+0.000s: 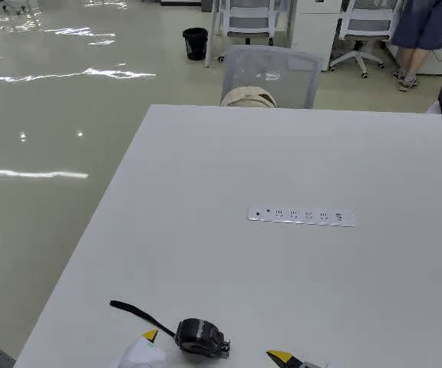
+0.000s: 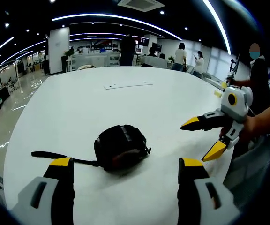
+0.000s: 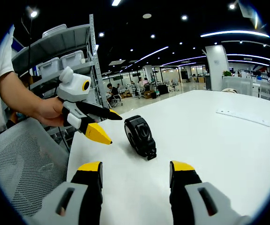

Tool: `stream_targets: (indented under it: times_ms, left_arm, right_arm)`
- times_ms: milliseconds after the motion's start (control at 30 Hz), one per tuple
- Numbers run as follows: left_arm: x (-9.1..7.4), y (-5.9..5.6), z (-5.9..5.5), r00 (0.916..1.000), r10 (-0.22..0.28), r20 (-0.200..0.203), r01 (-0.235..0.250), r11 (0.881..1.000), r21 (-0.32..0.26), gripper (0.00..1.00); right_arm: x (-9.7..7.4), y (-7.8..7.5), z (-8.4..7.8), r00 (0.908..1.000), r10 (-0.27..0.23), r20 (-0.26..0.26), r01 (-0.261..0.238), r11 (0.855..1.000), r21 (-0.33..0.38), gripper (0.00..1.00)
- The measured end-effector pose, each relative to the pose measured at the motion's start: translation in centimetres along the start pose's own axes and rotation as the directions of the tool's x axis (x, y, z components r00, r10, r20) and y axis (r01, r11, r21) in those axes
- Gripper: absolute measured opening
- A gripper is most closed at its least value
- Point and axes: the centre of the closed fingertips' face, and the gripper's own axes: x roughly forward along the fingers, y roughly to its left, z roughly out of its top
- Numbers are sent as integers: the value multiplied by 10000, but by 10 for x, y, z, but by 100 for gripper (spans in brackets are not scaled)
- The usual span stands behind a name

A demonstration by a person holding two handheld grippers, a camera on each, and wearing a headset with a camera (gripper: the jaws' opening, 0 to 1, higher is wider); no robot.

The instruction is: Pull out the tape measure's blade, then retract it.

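A black tape measure point(image 1: 202, 338) lies near the table's front edge, its blade retracted. Its black wrist strap point(image 1: 133, 310) trails out to the left. In the left gripper view the tape measure point(image 2: 121, 146) sits just ahead of my open left gripper point(image 2: 126, 164), between the lines of its yellow-tipped jaws and not touched. My right gripper point(image 2: 198, 139) comes in from the right, also open. In the right gripper view the tape measure point(image 3: 139, 133) stands a little beyond my open right gripper point(image 3: 136, 166), with the left gripper point(image 3: 112, 129) beside it. Yellow tips of the left gripper point(image 1: 151, 337) and right gripper point(image 1: 282, 357) flank it.
A white power strip point(image 1: 301, 216) lies flat mid-table on the white table point(image 1: 206, 192). A grey mesh chair point(image 1: 271, 75) stands at the far edge, a black bin point(image 1: 195, 43) on the floor beyond. A person point(image 1: 420, 31) stands at the back right. The table's left edge runs diagonally.
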Motion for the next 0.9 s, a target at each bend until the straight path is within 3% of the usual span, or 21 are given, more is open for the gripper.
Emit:
stream_targets:
  times_ms: [200, 267, 333, 400, 567, 900]
  left_arm:
    - [-9, -1, -2, 9995, -329, 15, 328, 9994, 135, 92]
    - [-13, -6, -6, 9980, -600, -200, 605, 9979, 217, 94]
    - [-18, -5, -5, 9976, -669, -187, 679, 9958, 616, 93]
    - [-22, -6, -4, 9963, -853, -126, 858, 9955, 401, 93]
    - [-30, -2, -7, 9953, -944, -199, 955, 9936, 604, 93]
    - [-43, -7, -12, 9917, -1255, -275, 1274, 9881, 863, 93]
  right_arm:
    - [-7, 5, -1, 9997, -226, 119, 224, 9996, 185, 57]
    - [-9, 7, -2, 9998, -216, 28, 216, 9996, 169, 57]
    - [-11, 7, -3, 9998, -216, -17, 216, 9996, 156, 58]
    - [-13, 7, -2, 9997, -236, -32, 236, 9996, 165, 58]
    - [-21, 8, 1, 9996, -277, -91, 277, 9996, 27, 58]
    - [-42, 9, 1, 9982, -524, -287, 518, 9985, -189, 59]
